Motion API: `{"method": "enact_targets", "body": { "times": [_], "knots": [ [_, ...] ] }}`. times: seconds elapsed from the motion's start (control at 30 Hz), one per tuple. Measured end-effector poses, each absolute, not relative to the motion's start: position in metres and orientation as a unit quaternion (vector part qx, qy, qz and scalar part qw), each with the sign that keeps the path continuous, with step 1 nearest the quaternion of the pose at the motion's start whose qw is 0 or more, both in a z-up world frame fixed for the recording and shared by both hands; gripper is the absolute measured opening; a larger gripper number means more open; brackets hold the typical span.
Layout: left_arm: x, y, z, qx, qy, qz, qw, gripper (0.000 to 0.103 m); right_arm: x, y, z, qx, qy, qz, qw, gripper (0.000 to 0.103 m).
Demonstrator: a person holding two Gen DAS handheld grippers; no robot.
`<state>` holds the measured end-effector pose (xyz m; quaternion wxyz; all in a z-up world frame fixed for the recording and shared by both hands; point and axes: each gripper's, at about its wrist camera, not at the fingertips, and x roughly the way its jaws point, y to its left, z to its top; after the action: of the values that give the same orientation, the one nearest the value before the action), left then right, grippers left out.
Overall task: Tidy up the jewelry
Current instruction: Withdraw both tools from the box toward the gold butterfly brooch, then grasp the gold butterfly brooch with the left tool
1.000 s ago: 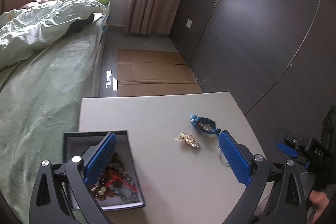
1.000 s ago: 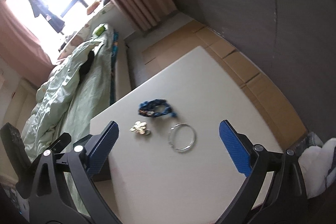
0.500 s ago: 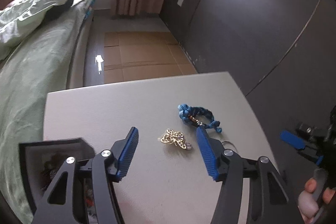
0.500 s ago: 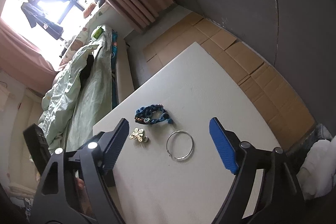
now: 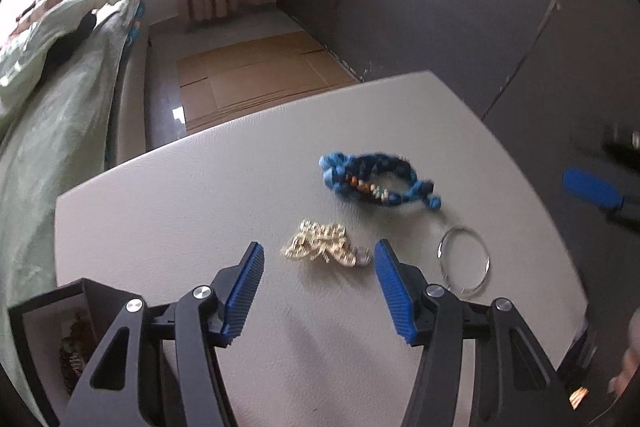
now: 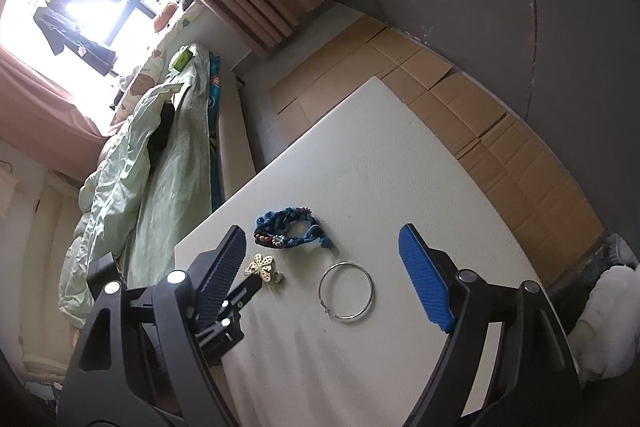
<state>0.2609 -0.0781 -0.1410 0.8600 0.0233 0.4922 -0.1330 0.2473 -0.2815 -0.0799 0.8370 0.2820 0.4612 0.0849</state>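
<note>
Over the table (image 5: 168, 211), the left gripper (image 5: 319, 267) tilts down, fingers half-spread around the seemingly untouched gold brooch (image 5: 320, 247).

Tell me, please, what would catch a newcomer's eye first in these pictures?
Probably the blue bracelet, the brightest thing on the pale table. Nearer the camera lie a gold brooch and, to its right, a thin silver hoop. The left gripper hangs just short of the brooch, its blue pads open and lined up on either side, while the right gripper is open above the hoop.
</note>
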Motion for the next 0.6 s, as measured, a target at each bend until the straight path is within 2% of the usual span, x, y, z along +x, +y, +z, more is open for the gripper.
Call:
{"method": "enact_targets", "body": {
  "times": [0.2,0.27,0.6],
  "knots": [
    [0.253,-0.088,-0.154,0.080,0.507,-0.123,0.849,0.055,0.247,-0.285,-0.080,0.288,0.460,0.082,0.836,0.079],
    [0.257,-0.090,-0.162,0.080,0.515,-0.116,0.845,0.051,0.247,-0.285,-0.080,0.289,0.459,0.081,0.836,0.079],
    [0.264,-0.095,-0.164,0.071,0.495,-0.112,0.859,0.050,0.249,-0.282,-0.080,0.283,0.460,0.080,0.838,0.079]
  ]
}}
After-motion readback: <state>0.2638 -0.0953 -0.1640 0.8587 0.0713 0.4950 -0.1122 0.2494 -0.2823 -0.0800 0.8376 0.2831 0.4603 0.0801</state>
